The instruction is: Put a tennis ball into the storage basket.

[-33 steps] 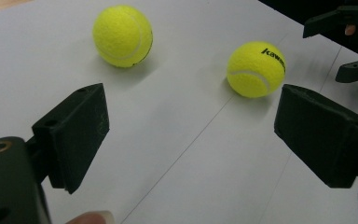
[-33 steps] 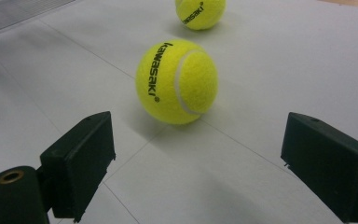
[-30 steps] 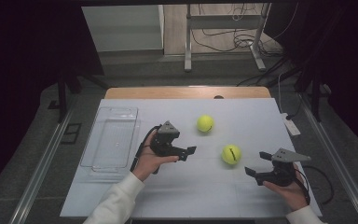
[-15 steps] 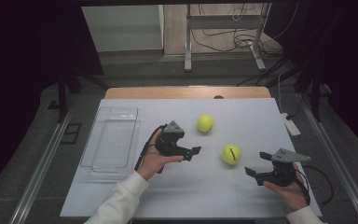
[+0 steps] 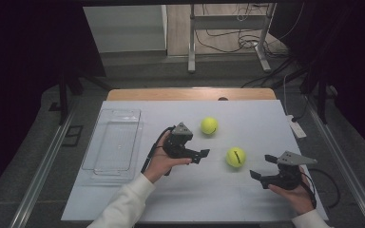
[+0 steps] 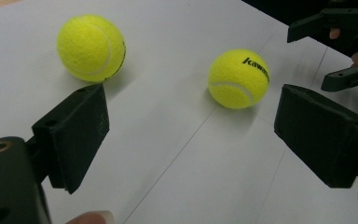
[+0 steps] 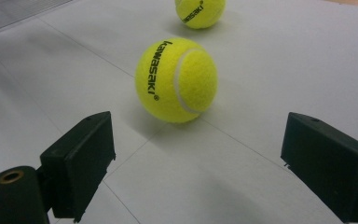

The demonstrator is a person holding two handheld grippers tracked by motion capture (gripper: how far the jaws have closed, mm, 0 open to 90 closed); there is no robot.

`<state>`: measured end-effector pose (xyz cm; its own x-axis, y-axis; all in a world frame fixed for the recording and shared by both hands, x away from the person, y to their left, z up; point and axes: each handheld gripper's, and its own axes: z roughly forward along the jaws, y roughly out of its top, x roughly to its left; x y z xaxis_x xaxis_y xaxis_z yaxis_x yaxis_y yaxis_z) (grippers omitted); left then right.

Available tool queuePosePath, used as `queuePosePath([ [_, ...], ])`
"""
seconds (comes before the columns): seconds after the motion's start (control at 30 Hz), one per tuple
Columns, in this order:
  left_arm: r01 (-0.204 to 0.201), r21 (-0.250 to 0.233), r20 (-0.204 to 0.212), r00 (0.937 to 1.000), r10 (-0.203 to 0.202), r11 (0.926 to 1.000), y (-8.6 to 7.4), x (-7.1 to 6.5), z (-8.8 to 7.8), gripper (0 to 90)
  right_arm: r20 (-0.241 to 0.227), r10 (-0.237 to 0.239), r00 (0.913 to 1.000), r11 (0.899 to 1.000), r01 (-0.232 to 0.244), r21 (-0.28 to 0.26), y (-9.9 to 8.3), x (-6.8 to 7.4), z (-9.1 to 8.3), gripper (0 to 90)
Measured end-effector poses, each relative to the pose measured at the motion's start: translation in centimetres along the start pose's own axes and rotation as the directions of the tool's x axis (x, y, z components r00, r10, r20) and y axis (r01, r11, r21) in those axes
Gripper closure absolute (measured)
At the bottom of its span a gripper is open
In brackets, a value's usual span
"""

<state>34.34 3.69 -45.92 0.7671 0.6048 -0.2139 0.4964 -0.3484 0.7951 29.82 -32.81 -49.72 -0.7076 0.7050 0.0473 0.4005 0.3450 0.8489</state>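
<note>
2 yellow tennis balls on white table, well apart, neither held. Near ball (image 5: 236,157) sits toward the right, black "kawasaki" print on its side. Far ball (image 5: 209,126) lies further back, nr table centre, same print.

A white table (image 5: 123,199) carries two yellow tennis balls, the far ball (image 5: 209,125) and the near ball (image 5: 236,156), well apart from a clear tray (image 5: 114,142) at its left.
</note>
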Motion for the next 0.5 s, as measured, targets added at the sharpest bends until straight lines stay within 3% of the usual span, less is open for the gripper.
queuePosePath([
  [0.5, -0.011, 0.003, 0.015, 0.9998, 0.011, 0.9999, 0.55, -0.41, 0.97, 11.1, 0.000, 0.002, 1.0000, 1.000, -0.002, 0.002, -0.03, -0.01, -0.02, 10.1],
])
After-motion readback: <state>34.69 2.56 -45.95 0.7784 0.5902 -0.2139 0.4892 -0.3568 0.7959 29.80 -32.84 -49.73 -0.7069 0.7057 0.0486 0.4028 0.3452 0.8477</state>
